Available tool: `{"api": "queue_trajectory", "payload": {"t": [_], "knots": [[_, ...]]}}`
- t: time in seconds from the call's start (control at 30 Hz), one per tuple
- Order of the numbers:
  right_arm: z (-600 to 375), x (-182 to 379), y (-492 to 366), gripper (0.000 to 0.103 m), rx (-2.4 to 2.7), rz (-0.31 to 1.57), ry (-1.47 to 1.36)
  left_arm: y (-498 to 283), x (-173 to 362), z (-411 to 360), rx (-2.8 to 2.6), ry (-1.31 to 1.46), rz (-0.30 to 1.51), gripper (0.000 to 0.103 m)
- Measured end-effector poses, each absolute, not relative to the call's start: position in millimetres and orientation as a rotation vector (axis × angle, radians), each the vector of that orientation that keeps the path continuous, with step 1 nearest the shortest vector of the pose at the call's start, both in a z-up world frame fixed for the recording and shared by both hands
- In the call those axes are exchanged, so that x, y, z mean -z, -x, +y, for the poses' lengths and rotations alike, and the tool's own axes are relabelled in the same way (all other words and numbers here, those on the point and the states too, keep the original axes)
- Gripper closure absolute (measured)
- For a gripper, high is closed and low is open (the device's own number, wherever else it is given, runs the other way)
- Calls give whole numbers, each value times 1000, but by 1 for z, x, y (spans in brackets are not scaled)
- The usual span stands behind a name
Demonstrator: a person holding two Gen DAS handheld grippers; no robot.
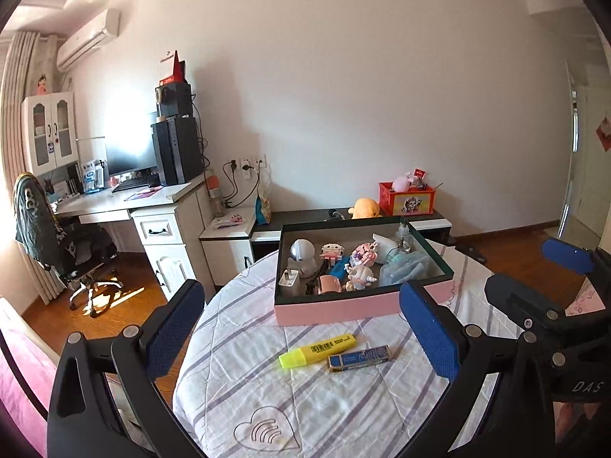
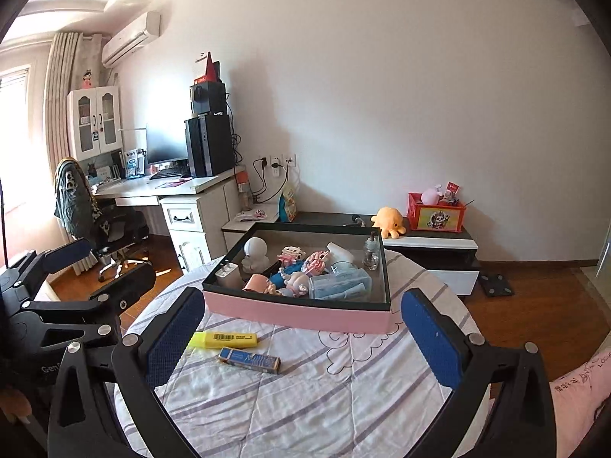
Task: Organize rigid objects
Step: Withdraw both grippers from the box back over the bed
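Observation:
A yellow highlighter (image 1: 317, 350) and a small blue box (image 1: 359, 358) lie side by side on the round table's striped cloth (image 1: 267, 393), in front of a pink box (image 1: 343, 307) filled with small toys, a white charger and a bottle. My left gripper (image 1: 301, 336) is open and empty, hovering above the highlighter. My right gripper (image 2: 303, 337) is open and empty, with the highlighter (image 2: 223, 339) and blue box (image 2: 250, 360) near its left finger. The pink box (image 2: 298, 315) lies just beyond. Each gripper also shows in the other's view, the right (image 1: 534, 278) and the left (image 2: 103, 267).
A desk (image 1: 114, 202) with computer and an office chair (image 1: 65, 252) stand at left. A low cabinet (image 1: 343, 217) behind the table carries a red crate (image 1: 406, 198) and an orange plush (image 1: 366, 208). Wood floor surrounds the table; pink bedding (image 2: 580, 393) lies at right.

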State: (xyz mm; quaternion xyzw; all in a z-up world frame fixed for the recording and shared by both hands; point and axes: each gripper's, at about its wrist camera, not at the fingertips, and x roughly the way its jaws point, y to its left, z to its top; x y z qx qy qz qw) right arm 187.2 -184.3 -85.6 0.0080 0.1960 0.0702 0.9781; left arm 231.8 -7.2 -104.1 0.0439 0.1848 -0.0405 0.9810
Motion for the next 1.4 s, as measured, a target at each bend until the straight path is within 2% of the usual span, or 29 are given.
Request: {"api": "queue_trajectory", "payload": {"t": [0.27,0.57,1.03,1.4], "knots": [[-172,70,-121,0,-118,329,-17,-158,90,4,60,-65,306,0],[-163,58,-84,0,-110,296,-2,-125,81,10,51,-59,268,0],[-167,57,-75,0,-100,289,-2,-121,79,7,59,-62,244,0],[-169,71,-96,0,-95,346,-15,-150,98,4,63,-73,302,0]]}}
